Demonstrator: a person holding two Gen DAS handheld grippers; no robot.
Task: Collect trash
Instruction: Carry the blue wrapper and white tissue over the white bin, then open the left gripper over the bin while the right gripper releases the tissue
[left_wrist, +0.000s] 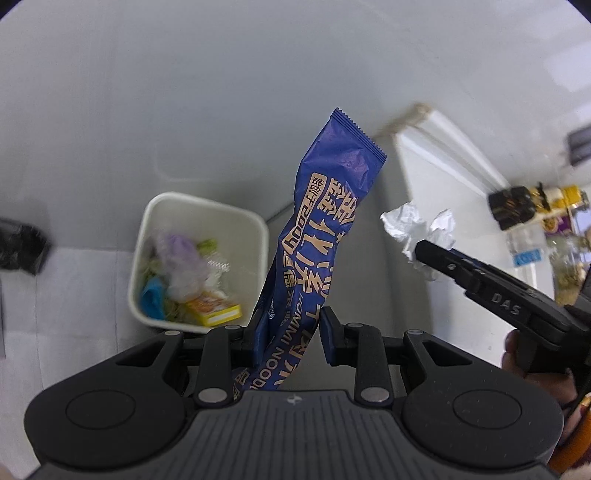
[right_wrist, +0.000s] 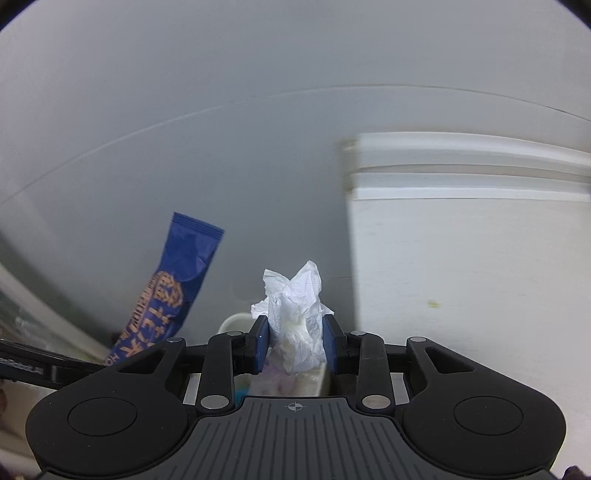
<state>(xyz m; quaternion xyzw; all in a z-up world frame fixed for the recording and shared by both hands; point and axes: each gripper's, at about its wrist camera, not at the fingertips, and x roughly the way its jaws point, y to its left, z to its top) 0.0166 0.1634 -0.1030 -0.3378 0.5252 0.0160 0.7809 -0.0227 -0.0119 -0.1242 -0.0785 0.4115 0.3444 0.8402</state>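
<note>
Trash is held in both tools: the left hand-held gripper (left_wrist: 290, 338) pinches a blue noodle wrapper (left_wrist: 317, 236) above and beside the white bin (left_wrist: 147, 236), already holding litter, while the right hand-held gripper (right_wrist: 295, 343) pinches a crumpled white tissue (right_wrist: 295, 314).
</note>
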